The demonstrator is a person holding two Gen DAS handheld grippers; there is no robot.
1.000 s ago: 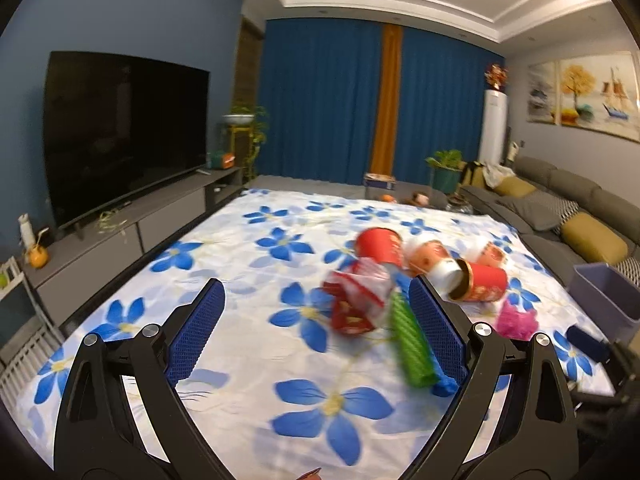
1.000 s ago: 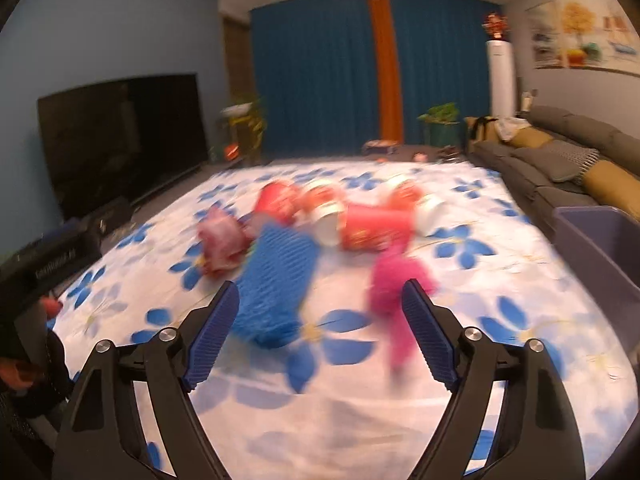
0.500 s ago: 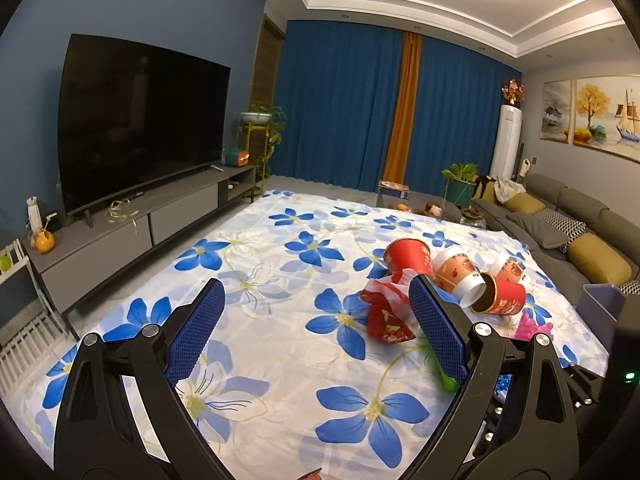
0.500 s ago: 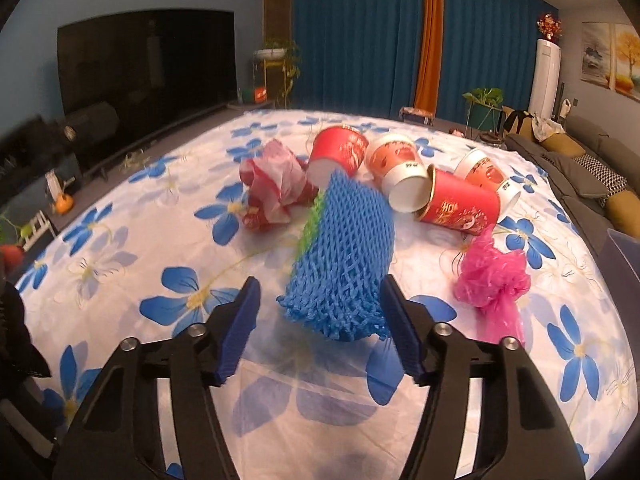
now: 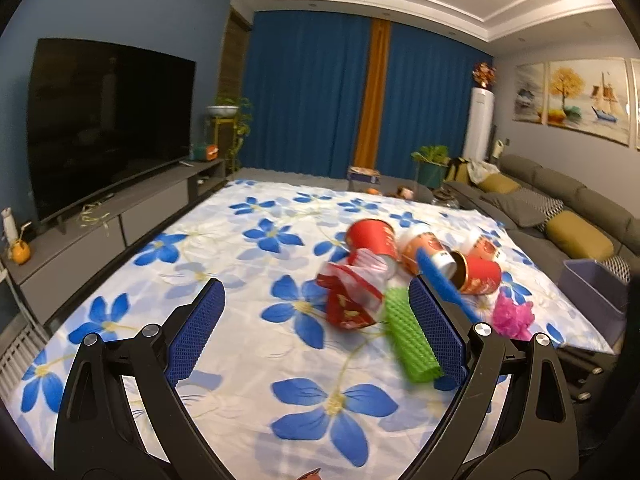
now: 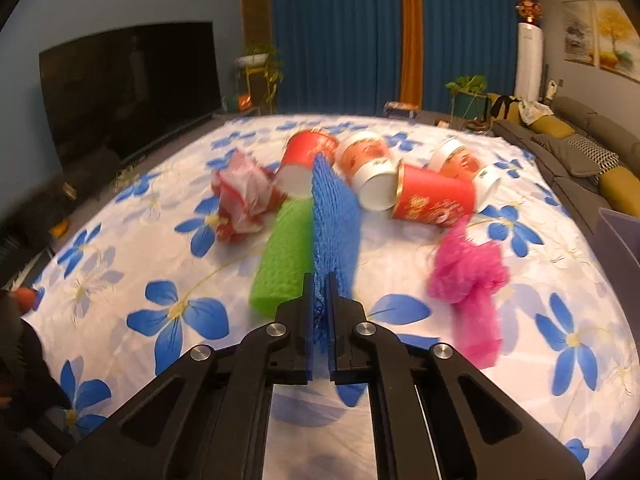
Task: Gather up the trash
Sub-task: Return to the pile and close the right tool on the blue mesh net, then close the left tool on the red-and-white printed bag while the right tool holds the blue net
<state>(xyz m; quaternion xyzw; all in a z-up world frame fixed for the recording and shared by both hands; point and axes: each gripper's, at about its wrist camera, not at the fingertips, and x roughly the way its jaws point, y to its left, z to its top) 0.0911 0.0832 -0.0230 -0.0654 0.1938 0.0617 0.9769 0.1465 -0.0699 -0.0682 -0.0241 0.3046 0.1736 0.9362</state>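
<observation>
Right wrist view, listed left to right with the blue foam net as landmark. Surface: a floral sheet (image 6: 140,280), white with blue flowers, carrying all the trash.

- Crumpled red-and-white wrapper (image 6: 242,196): left of the blue foam net, beyond the green one.
- Green foam net (image 6: 282,256): lying flat, just beside the blue foam net on its left, touching or nearly so.
- Blue foam net (image 6: 334,216): pinched flat and standing on edge, its near end between the pads of the right hand-held gripper (image 6: 319,308), which is clamped on it.
- Paper cups (image 6: 432,198): several red and orange ones on their sides, behind and right of the blue foam net.
- Pink foam net (image 6: 468,276): right of the blue foam net, apart from it.
- Grey bin (image 6: 620,248): far right, at the sheet's edge, only partly in frame.

Left wrist view: left hand-held gripper (image 5: 316,336) has its jaws spread wide with nothing between them, above the sheet; the green foam net (image 5: 410,342) lies just inside its right finger.
</observation>
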